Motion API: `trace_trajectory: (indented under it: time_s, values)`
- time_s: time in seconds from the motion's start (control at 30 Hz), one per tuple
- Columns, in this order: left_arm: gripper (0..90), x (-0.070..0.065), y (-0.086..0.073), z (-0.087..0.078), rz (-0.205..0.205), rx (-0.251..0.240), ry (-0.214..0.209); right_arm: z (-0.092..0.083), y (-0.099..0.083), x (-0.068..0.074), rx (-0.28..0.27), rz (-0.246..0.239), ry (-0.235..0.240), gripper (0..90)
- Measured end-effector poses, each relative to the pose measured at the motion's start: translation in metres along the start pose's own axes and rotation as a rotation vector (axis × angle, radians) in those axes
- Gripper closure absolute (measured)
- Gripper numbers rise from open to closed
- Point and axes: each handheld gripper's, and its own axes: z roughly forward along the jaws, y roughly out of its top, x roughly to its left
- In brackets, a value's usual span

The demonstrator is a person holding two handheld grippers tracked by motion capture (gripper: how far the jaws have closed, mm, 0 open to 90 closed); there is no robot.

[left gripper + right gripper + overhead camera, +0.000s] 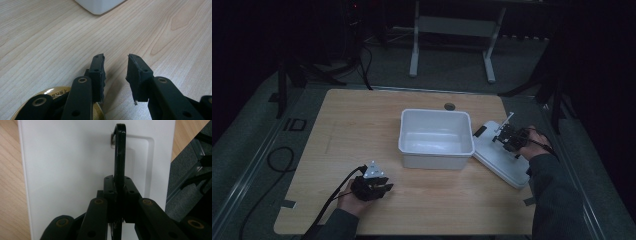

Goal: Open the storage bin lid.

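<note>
1. The wooden table [362, 120] carries a white tub [436, 139] at its centre; the tub is uncovered and looks empty.
2. The white lid [497, 156] lies flat just to the right of the tub, near the table's right edge.
3. The right gripper [119, 185] has its jaws clamped tight on the lid's black handle [120, 150]. The step in hand appears to be picking the lid up; next it likely needs lifting and squaring over the tub's rim.
4. The left gripper [115, 72] rests low on the table near the front edge, jaws partly apart, holding nothing.
</note>
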Motion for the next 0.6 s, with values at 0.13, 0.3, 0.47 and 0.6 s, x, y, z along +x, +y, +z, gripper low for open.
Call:
trace_trajectory:
  time_s: [0.13,0.3,0.47,0.6]
  values:
    - [66.6,0.000,0.000,0.000,0.000,0.000,0.000,0.005,-0.001,0.001,0.002,-0.001,0.006,83.8]
    - [66.7,0.000,0.000,0.000,0.000,0.001,0.000,0.008,-0.001,0.003,0.005,-0.001,0.008,83.7]
    - [66.2,0.000,0.000,0.000,0.001,0.002,-0.001,0.011,-0.001,0.004,0.009,-0.003,0.008,83.6]
    - [66.2,0.000,0.000,0.000,0.000,0.000,0.000,0.014,-0.002,0.006,0.007,-0.003,0.011,83.5]
